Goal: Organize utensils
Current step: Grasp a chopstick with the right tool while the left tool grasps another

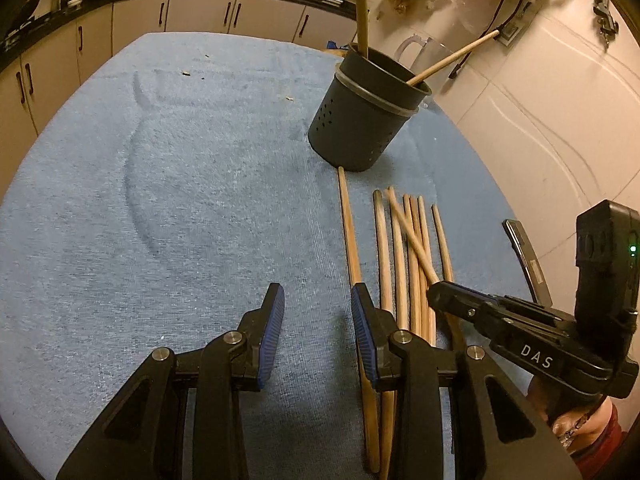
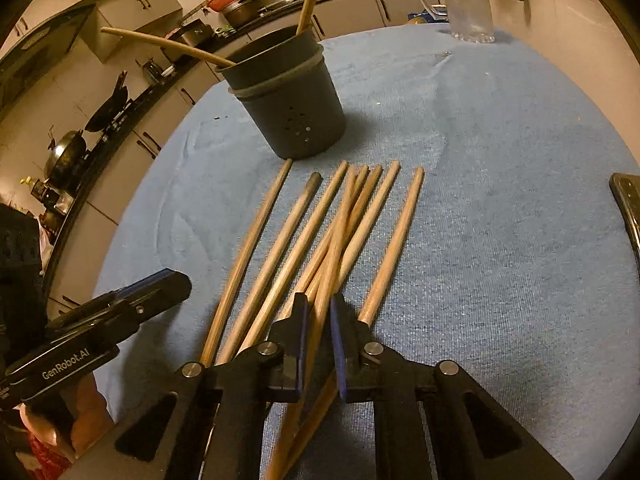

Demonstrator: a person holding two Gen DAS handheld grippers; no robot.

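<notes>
1. Bench [image 1: 160, 200] is covered in blue cloth. A dark holder [image 1: 360, 120] stands upright at 1 o'clock in the left view, 11 o'clock in the right view.
2. Two sticks [image 1: 362, 4] are already in the holder: one near upright, one leaning out over the rim.
3. Loose sticks [image 2: 280, 248] lie flat in a rough fan just in front of the holder, tips toward it. The middle ones cross and overlap. The leftmost tip almost touches the holder base.
4. Right claw [image 2: 320, 312]: pads together, clamped on one stick [image 2: 340, 216] from the middle of the pile. The shaft runs between the pads and on toward the holder. Whether it's lifted off the cloth I can't tell.
5. Left claw [image 1: 318, 300]: pads apart, nothing between them, over bare cloth. The leftmost stick [image 1: 349, 232] passes under the outer side of its right finger, outside the gap.
6. The two claws sit side by side, close but not touching. The left one is at 9 o'clock in the right view.
7. A clear jug [image 2: 464, 0] stands on the far bench edge at 1 o'clock in the right view, well apart from the sticks.
</notes>
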